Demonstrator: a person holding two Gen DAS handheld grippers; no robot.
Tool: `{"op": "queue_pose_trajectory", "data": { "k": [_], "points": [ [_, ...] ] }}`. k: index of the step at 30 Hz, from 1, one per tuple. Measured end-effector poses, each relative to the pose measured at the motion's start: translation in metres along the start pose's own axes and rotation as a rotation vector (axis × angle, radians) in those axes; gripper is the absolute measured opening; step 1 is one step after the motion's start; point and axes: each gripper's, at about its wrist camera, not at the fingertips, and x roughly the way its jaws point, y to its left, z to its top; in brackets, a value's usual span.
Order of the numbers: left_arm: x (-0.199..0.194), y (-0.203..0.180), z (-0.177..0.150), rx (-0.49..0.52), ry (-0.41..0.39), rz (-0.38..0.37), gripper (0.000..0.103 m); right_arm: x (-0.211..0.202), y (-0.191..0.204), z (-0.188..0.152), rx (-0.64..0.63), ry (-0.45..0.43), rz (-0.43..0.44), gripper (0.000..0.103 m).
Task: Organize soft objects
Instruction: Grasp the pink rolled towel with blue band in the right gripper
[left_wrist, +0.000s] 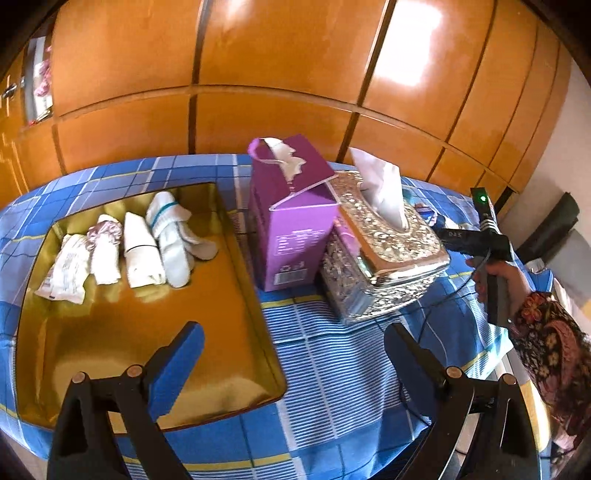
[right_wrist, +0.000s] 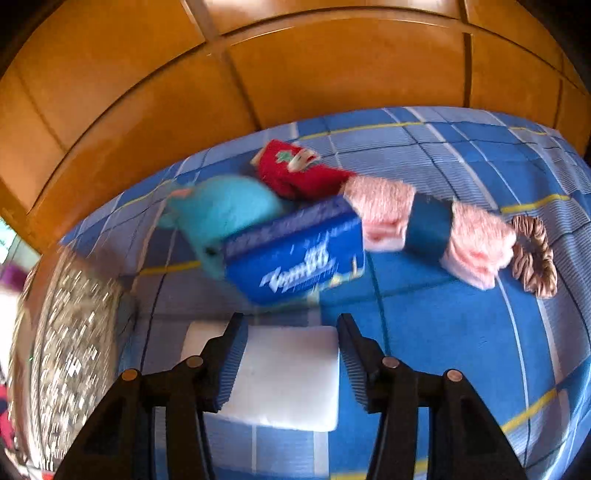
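Note:
My left gripper (left_wrist: 291, 332) stands open and empty above the right rim of a gold tray (left_wrist: 110, 332). Several rolled white cloths and socks (left_wrist: 140, 254) lie in a row at the tray's far end. My right gripper (right_wrist: 291, 325) is open, low over a flat white pad (right_wrist: 288, 380) on the blue checked cloth. The pad lies under and between the fingers and reaches out past the left one; the pads do not press on it. Beyond it lie a blue tissue packet (right_wrist: 295, 254), a turquoise cloth (right_wrist: 225, 210), a red cloth (right_wrist: 295, 173), a pink fluffy roll with a blue band (right_wrist: 428, 225) and a brown scrunchie (right_wrist: 535, 254).
A purple tissue carton (left_wrist: 291, 221) and an ornate silver tissue box (left_wrist: 388, 258) stand between the tray and the right hand (left_wrist: 495, 273), which wears a flowered sleeve. The silver box (right_wrist: 66, 332) is close on the right gripper's left. Wooden cupboard doors (left_wrist: 277, 74) rise behind the table.

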Motion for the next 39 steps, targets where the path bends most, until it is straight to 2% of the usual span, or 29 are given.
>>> {"op": "queue_pose_trajectory", "data": {
  "k": [5,7,9,12,15,19,23,24,26,30,32,35,39],
  "points": [
    [0.01,-0.017,0.004,0.028,0.02,-0.028,0.098,-0.023,-0.003,-0.042,-0.005,0.042,0.139,0.052],
    [0.013,-0.027,0.006,0.042,0.026,-0.04,0.098,-0.035,-0.007,-0.052,0.011,0.023,0.172,0.052],
    [0.016,-0.037,0.009,0.054,0.03,-0.055,0.098,-0.05,-0.017,-0.054,0.04,-0.052,0.128,0.052],
    [0.022,-0.056,0.013,0.079,0.038,-0.08,0.098,-0.063,-0.036,-0.038,0.078,-0.163,-0.033,0.052],
    [0.026,-0.075,0.017,0.111,0.046,-0.089,0.098,-0.06,-0.044,-0.01,0.068,-0.195,-0.156,0.052],
    [0.029,-0.098,0.022,0.15,0.051,-0.096,0.098,-0.041,-0.042,0.031,-0.034,-0.159,-0.262,0.052],
    [0.031,-0.111,0.024,0.173,0.065,-0.101,0.098,-0.012,-0.03,0.052,-0.29,0.011,-0.335,0.052],
    [0.031,-0.115,0.025,0.178,0.065,-0.102,0.098,-0.007,-0.029,0.054,-0.347,0.031,-0.369,0.052],
    [0.031,-0.121,0.028,0.186,0.066,-0.11,0.098,0.001,-0.034,0.06,-0.398,0.065,-0.377,0.052],
    [0.036,-0.135,0.032,0.196,0.069,-0.128,0.098,0.012,-0.042,0.067,-0.401,0.087,-0.363,0.058],
    [0.04,-0.143,0.035,0.206,0.073,-0.135,0.098,0.015,-0.04,0.062,-0.414,0.077,-0.395,0.059],
    [0.046,-0.153,0.041,0.215,0.077,-0.14,0.098,0.008,-0.044,0.056,-0.37,0.013,-0.363,0.053],
    [0.053,-0.164,0.047,0.219,0.081,-0.152,0.098,-0.011,-0.057,0.049,-0.282,-0.057,-0.311,0.036]
  ]
}}
